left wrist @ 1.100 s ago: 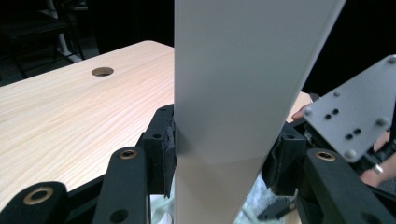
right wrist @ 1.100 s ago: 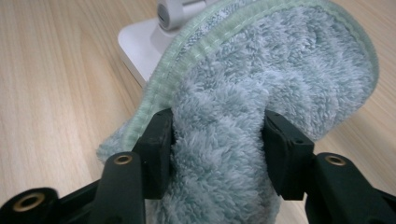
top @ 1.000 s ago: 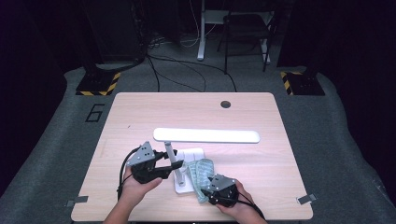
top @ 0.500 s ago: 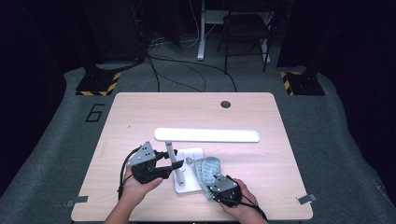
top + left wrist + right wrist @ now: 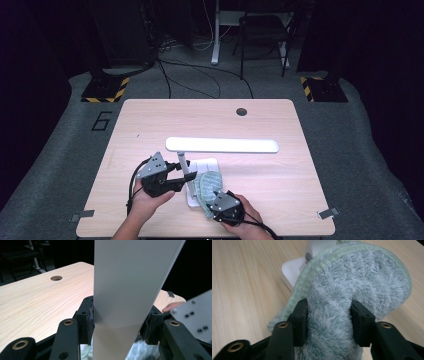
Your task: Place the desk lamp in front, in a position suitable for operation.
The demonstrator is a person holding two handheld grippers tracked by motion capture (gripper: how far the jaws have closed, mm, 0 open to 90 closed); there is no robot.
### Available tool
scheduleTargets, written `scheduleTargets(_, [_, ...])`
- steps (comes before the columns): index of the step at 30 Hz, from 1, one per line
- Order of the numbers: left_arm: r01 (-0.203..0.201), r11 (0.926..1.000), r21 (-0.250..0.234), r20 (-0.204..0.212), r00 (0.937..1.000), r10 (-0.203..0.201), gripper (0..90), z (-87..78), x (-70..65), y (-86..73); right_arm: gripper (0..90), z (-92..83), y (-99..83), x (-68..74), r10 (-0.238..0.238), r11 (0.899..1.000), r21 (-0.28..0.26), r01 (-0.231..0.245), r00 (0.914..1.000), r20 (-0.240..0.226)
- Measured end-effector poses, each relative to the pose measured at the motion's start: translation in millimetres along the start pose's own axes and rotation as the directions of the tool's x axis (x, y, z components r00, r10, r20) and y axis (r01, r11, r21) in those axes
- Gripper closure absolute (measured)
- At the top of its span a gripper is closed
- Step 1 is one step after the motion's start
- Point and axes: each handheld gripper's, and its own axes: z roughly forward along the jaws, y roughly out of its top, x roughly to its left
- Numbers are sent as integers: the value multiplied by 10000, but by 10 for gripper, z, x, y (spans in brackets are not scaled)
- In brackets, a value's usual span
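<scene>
A white desk lamp stands on the table with its long bar head (image 5: 222, 145) level over a flat base (image 5: 207, 163). My left gripper (image 5: 184, 176) is shut on the lamp's upright post (image 5: 184, 164). In the left gripper view the white post (image 5: 125, 290) runs up between the pads of that gripper (image 5: 120, 322). A pale green fluffy cloth (image 5: 207, 184) lies over the base's near part. My right gripper (image 5: 212, 197) holds it. Its jaws have just been opening a little, with the cloth (image 5: 362, 282) still squeezed between them (image 5: 328, 315). The base's corner (image 5: 292, 270) peeks out beyond the cloth.
The wooden table (image 5: 150, 125) has a round cable hole (image 5: 241, 111) near its far edge and a metal tab (image 5: 327, 214) at the front right corner. Grey floor, cables, a chair and black stands lie beyond.
The right hand has shifted slightly to the left with the cloth over the lamp base. The left gripper has stayed on the post.
</scene>
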Motion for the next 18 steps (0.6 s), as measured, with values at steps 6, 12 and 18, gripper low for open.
scheduleTargets(6, [56, 10000, -41, -55, 10000, -57, 530, -4, 2, -5, 441, 130, 166, 167, 230, 9997, -75, -228, 9993, 301])
scheduleTargets(12, [-45, 10000, 14, 13, 10000, 45, 530, -18, 23, -3, 492, 84, 104, 56, -57, 10000, 15, 57, 9998, -171])
scheduleTargets(18, [-89, 10000, 40, 22, 10000, 89, 527, -6, 11, -1, 545, -52, -90, -175, 486, 9984, 283, -482, 9987, -149])
